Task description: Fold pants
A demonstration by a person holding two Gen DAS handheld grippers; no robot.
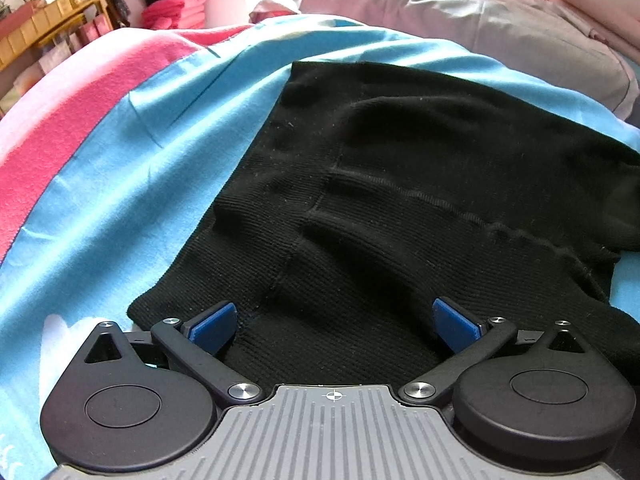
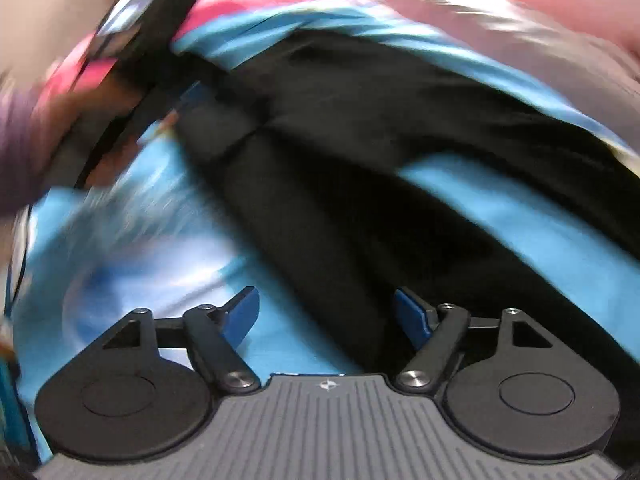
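While black ribbed pants lie spread on a blue bedsheet across the middle and right of the left wrist view, the left gripper sits low at the bottom centre, its blue pads spread wide over the near edge of the cloth and pinching nothing. A pink blanket runs along the left of the frame, and a grey pillow lies at the upper right. Turning to the right wrist view, which is blurred, the right gripper hangs at the bottom centre with fingers likewise apart and empty, above one dark leg that runs diagonally from upper left to lower right. The fold appears not yet begun: each gripper seems to be lining up a grasp. Next, each must close on an edge of fabric, catching every layer, before lifting it over.
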